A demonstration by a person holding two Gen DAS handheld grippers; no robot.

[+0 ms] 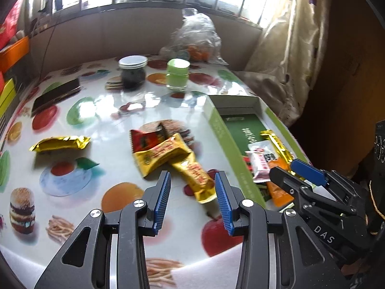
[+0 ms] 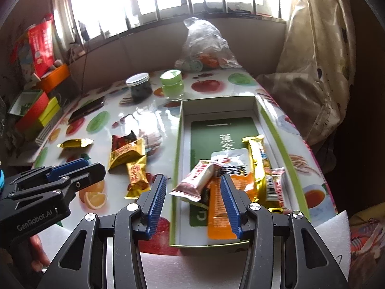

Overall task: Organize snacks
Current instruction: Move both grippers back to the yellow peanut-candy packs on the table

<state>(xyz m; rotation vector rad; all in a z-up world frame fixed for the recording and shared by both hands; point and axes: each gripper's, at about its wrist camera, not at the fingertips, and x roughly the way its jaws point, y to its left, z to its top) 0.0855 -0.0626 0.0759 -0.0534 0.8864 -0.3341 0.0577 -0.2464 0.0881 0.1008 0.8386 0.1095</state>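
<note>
left gripper (image 1: 192,192) fingers apart over yellow packet (image 1: 192,178), right gripper (image 2: 193,197) parted above box (image 2: 182,130)

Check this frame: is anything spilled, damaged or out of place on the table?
Nothing spilled or visibly damaged. Four snacks lie outside the green box: a gold packet alone at the left, and a red packet and two yellow ones overlapping in a heap. Both grippers hover open, holding nothing.

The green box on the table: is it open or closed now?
Open. The green box has no lid on it, and its inside shows from above, with an orange packet and a gold bar lying in it.
</note>
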